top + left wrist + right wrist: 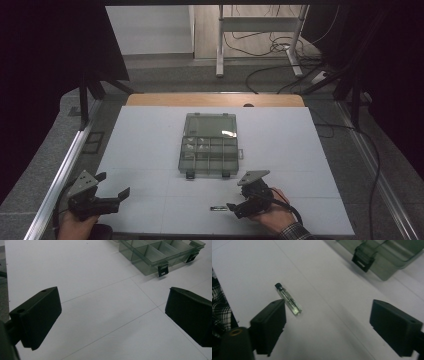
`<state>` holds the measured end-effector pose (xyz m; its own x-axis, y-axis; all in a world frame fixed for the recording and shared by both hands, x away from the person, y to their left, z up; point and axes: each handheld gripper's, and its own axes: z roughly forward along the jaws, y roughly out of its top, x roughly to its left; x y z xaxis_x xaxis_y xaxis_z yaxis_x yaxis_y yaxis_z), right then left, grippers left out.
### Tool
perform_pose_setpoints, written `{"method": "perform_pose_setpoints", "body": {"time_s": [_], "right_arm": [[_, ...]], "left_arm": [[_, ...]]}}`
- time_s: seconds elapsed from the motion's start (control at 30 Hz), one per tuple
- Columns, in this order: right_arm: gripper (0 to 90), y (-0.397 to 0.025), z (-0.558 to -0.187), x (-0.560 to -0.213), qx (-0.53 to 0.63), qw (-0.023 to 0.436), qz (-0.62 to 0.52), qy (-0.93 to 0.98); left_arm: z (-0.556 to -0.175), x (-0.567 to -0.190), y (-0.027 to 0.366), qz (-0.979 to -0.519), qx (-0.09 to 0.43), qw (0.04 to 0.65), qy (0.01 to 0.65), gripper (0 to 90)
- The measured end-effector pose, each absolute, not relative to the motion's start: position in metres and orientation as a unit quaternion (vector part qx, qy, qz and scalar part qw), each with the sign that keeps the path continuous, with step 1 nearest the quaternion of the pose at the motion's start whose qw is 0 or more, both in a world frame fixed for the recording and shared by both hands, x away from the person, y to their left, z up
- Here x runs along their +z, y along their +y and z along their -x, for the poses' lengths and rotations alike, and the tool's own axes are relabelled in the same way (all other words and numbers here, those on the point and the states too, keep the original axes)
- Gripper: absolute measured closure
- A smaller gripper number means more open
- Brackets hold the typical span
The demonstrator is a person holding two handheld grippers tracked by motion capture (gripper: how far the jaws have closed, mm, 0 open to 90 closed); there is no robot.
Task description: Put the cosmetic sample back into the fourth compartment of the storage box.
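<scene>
The right gripper [328, 327] is held wide open and empty, beside a small vial [288, 299] lying on the white table [150, 150]. The left gripper [112, 320] is likewise spread apart, nothing touched.

left tongs [114, 189]: jaws wide apart, low over table | right tongs [234, 207]: jaws wide apart, low

setting: lab or recording workspace. evidence: white matte board [150, 150] laid over a wooden tabletop [215, 99], aluminium rail frame [60, 175] along both sides, black curtains [50, 45] flanking, loose black cables [280, 47] on the floor beyond the far edge, metal-legged white desk [260, 25] behind.
</scene>
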<state>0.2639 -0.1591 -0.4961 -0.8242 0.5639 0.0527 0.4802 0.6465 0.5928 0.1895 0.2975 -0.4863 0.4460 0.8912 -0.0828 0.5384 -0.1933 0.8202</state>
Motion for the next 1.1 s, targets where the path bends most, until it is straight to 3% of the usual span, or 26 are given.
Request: {"method": "perform_pose_setpoints", "body": {"time_s": [0.2, 0.77, 1.0, 1.1], "right_arm": [[28.0, -0.149, -0.264, -0.5, 0.3, 0.046, -0.272, 0.913], [69.1, -0.119, -0.26, -0.505, 0.279, 0.022, -0.194, 0.94], [79.3, -0.108, -0.258, -0.512, 0.255, 0.024, -0.172, 0.951], [79.7, -0.108, -0.259, -0.512, 0.255, 0.023, -0.168, 0.952]], "left_arm": [[-0.19, -0.486, 0.298, -0.742, 0.211, 0.416, 0.481, 0.8], [-0.19, -0.486, 0.298, -0.743, 0.21, 0.417, 0.479, 1.0], [-0.19, -0.486, 0.298, -0.743, 0.209, 0.418, 0.478, 1.0], [-0.19, -0.486, 0.298, -0.743, 0.209, 0.419, 0.478, 1.0]]}}
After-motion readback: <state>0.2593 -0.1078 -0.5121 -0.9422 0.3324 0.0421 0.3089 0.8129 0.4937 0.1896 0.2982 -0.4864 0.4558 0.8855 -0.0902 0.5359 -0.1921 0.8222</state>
